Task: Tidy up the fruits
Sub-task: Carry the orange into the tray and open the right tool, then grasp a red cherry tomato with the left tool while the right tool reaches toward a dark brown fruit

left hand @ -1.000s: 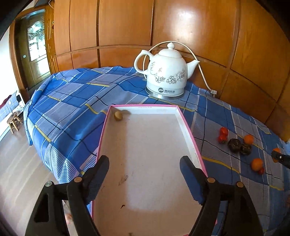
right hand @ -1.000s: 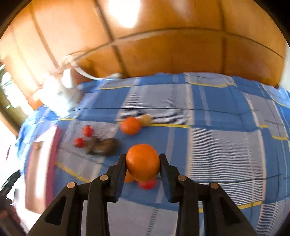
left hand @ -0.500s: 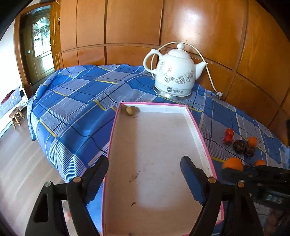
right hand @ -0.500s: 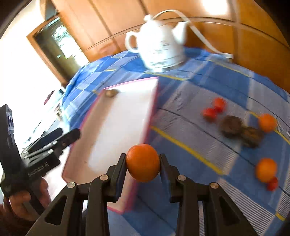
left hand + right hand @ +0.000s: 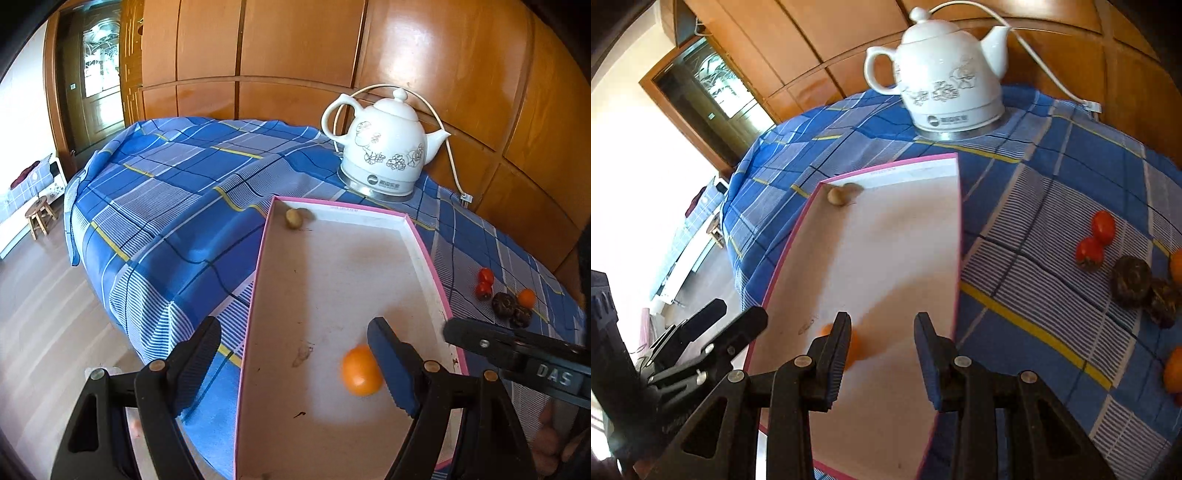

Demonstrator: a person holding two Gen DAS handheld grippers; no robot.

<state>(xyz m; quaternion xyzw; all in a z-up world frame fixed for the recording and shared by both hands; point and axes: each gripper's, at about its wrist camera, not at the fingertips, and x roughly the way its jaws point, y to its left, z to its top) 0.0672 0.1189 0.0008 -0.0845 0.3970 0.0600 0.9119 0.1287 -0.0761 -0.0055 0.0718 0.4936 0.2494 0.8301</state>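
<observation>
A pink-rimmed white tray (image 5: 424, 243) (image 5: 958, 206) lies on the blue plaid cloth. An orange (image 5: 360, 371) (image 5: 857, 349) lies loose in its near part, blurred, partly behind a finger. A small brown fruit (image 5: 293, 218) (image 5: 836, 195) sits in the tray's far left corner. My right gripper (image 5: 881, 354) is open and empty above the tray's near end; it also shows in the left wrist view (image 5: 517, 354). My left gripper (image 5: 291, 365) is open and empty over the tray's near left edge.
A white kettle (image 5: 384, 147) (image 5: 945, 74) with a cord stands behind the tray. Right of the tray lie two red fruits (image 5: 1097, 242) (image 5: 484, 282), two dark fruits (image 5: 1132, 282) (image 5: 504, 304) and oranges (image 5: 1174, 371) (image 5: 526, 298). The table edge drops off at left.
My right gripper swung left over the tray and opened. The orange it held has dropped into the tray. My left gripper shifted a little.
</observation>
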